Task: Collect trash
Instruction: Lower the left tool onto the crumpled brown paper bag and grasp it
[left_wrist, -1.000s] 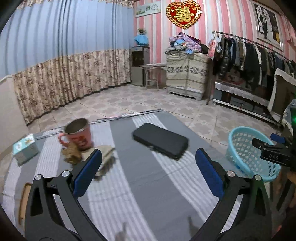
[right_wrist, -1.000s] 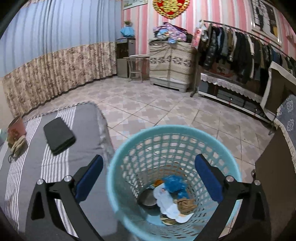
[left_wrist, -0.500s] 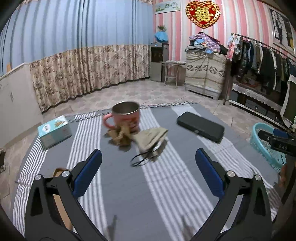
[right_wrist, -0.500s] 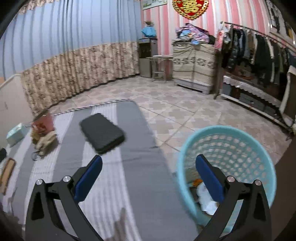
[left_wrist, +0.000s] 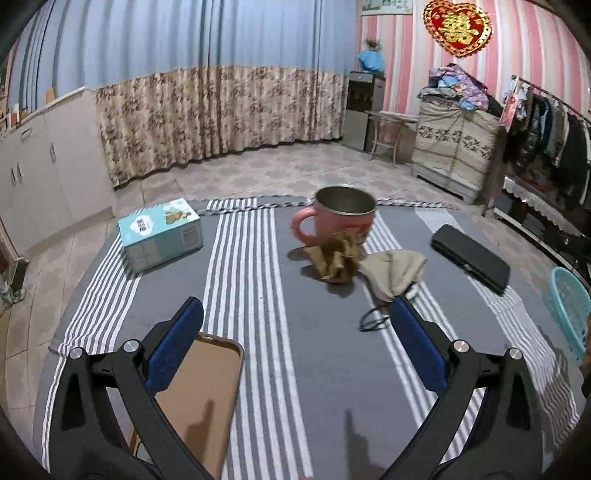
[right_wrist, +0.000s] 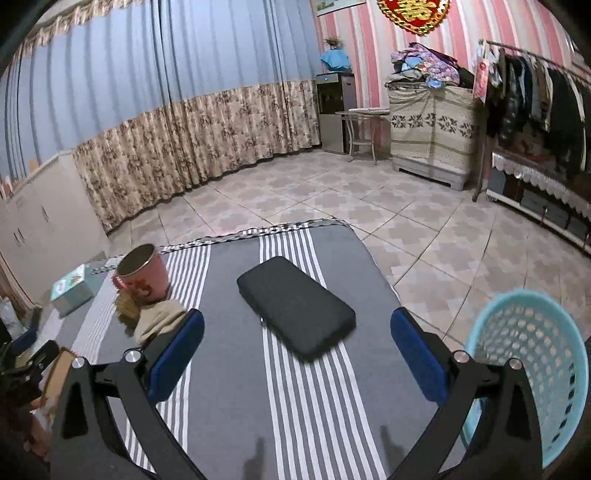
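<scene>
A crumpled brown paper wad (left_wrist: 336, 258) lies on the striped grey table in front of a pink mug (left_wrist: 338, 218). A beige face mask (left_wrist: 393, 271) with a dark ear loop rests just right of the wad. My left gripper (left_wrist: 295, 345) is open and empty, short of these items. The same wad (right_wrist: 127, 308) and mask (right_wrist: 159, 319) show at the left of the right wrist view. My right gripper (right_wrist: 297, 352) is open and empty above a black case (right_wrist: 295, 308). The turquoise basket (right_wrist: 532, 369) stands off the table's right edge.
A teal tissue box (left_wrist: 160, 232) sits at the far left of the table. A phone with a tan back (left_wrist: 203, 398) lies under my left finger. The basket's rim (left_wrist: 570, 310) shows at the right. Tiled floor, curtains and a clothes rack (right_wrist: 535, 122) lie beyond.
Both grippers swung left: the left view went from the black case to the mug, wad and mask; the right one left the basket and now faces the black case.
</scene>
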